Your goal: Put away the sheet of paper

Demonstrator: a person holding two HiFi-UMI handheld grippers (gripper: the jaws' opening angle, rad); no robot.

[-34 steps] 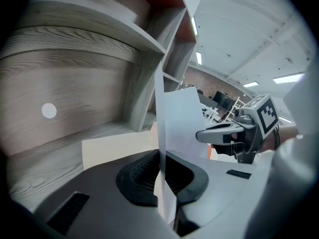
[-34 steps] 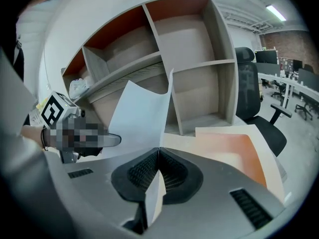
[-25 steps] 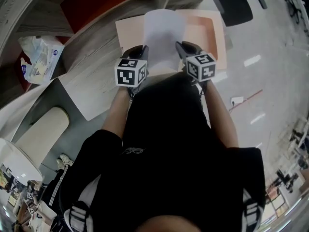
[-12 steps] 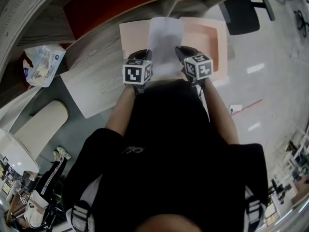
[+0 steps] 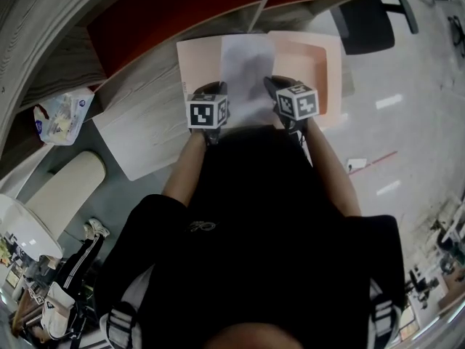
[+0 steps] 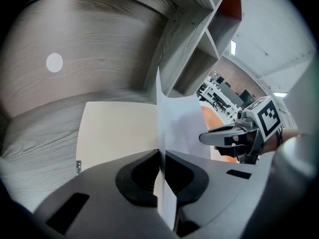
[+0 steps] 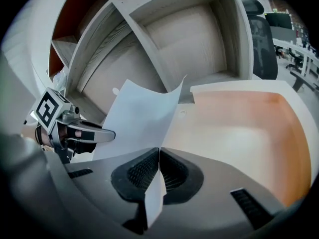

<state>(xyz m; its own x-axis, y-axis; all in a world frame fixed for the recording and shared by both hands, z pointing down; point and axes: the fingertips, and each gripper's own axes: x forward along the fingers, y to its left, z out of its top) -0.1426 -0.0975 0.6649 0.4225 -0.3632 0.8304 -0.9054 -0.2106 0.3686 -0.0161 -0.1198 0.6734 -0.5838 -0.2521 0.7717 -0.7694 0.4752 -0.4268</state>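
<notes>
A white sheet of paper point(image 5: 247, 78) hangs stretched between my two grippers over an open peach-coloured folder point(image 5: 309, 71) lying on the grey wooden shelf top. My left gripper point(image 5: 221, 97) is shut on the sheet's near left edge; in the left gripper view the paper point(image 6: 182, 121) runs edge-on between the jaws point(image 6: 160, 171). My right gripper point(image 5: 270, 91) is shut on the near right edge. The right gripper view shows the sheet point(image 7: 137, 118) curving away over the folder point(image 7: 239, 133), a corner sticking out behind the jaws point(image 7: 158, 171). The left gripper point(image 7: 102, 133) shows there too.
A grey wooden shelf unit point(image 5: 145, 64) with red-backed compartments point(image 5: 167, 13) rises behind the folder. A plastic bag point(image 5: 62, 115) lies at the left on the shelf top. A black office chair point(image 5: 363, 20) stands on the floor at the upper right.
Both grippers have sunk with the sheet toward the folder. The paper now lies lower and flatter over the folder than a second ago.
</notes>
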